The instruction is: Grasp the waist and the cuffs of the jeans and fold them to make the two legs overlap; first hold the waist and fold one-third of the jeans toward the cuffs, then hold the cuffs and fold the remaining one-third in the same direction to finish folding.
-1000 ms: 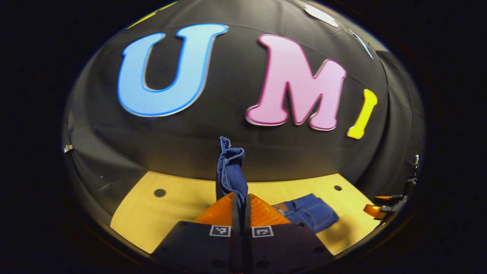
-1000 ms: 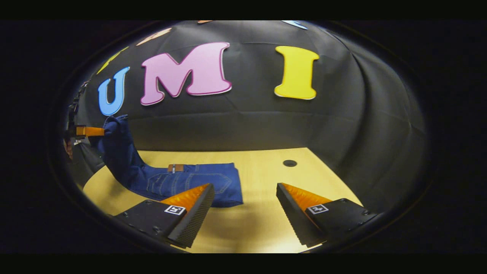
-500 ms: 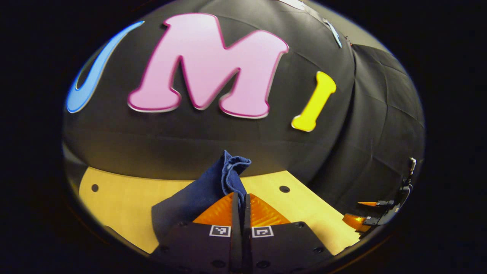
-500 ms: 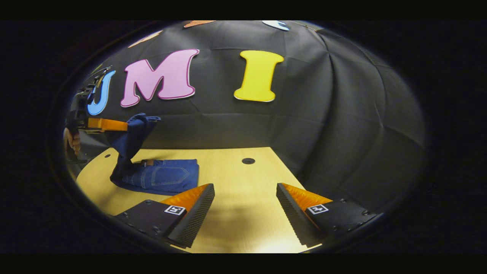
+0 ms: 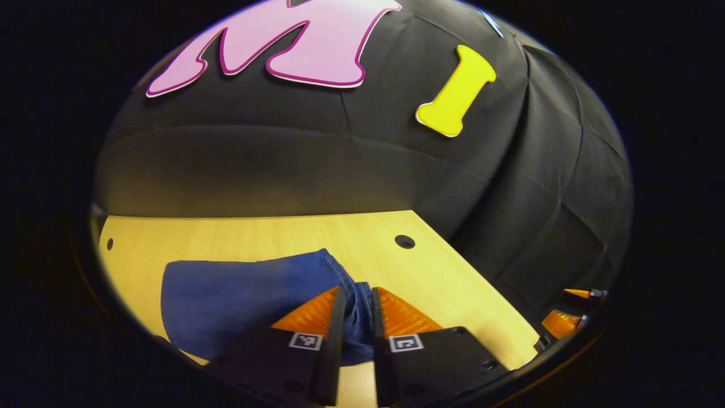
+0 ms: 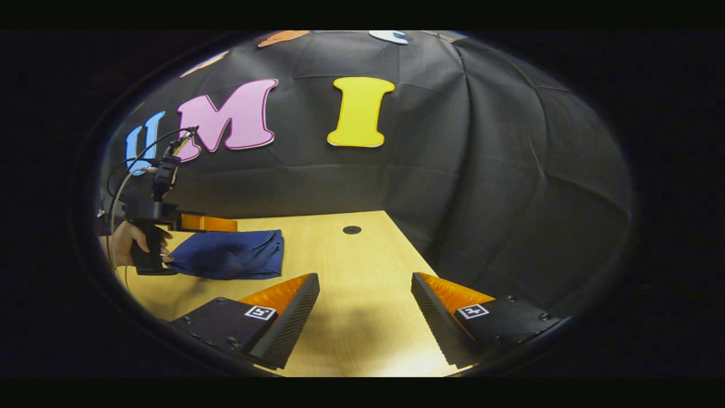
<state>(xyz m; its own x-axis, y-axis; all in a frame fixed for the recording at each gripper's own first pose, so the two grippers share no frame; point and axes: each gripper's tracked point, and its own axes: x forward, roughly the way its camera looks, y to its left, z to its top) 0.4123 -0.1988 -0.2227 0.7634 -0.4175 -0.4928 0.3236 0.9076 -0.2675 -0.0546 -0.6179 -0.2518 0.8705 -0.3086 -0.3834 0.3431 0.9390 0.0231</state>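
Note:
The blue jeans (image 5: 243,294) lie folded into a flat stack on the wooden table (image 5: 453,294). My left gripper (image 5: 357,309) is low over the stack's right end. Its fingers stand a little apart, with the bunched cuff cloth lying in the gap. The right gripper view has the jeans (image 6: 232,260) at the left, with the left gripper (image 6: 209,222) just over them and a hand (image 6: 127,241) on its grip. My right gripper (image 6: 365,289) hovers open over bare table, to the right of the jeans, holding nothing.
A round hole (image 5: 404,241) is in the tabletop beyond the jeans, also seen as the hole (image 6: 352,229) ahead of the right gripper. The black cloth wall closes the table's far and right sides. The right gripper (image 5: 566,309) shows at the left gripper view's right edge.
The left gripper carried the raised cuffs over and down onto the folded waist part, so the jeans now lie flat. Its fingers have parted slightly. The right gripper stayed open.

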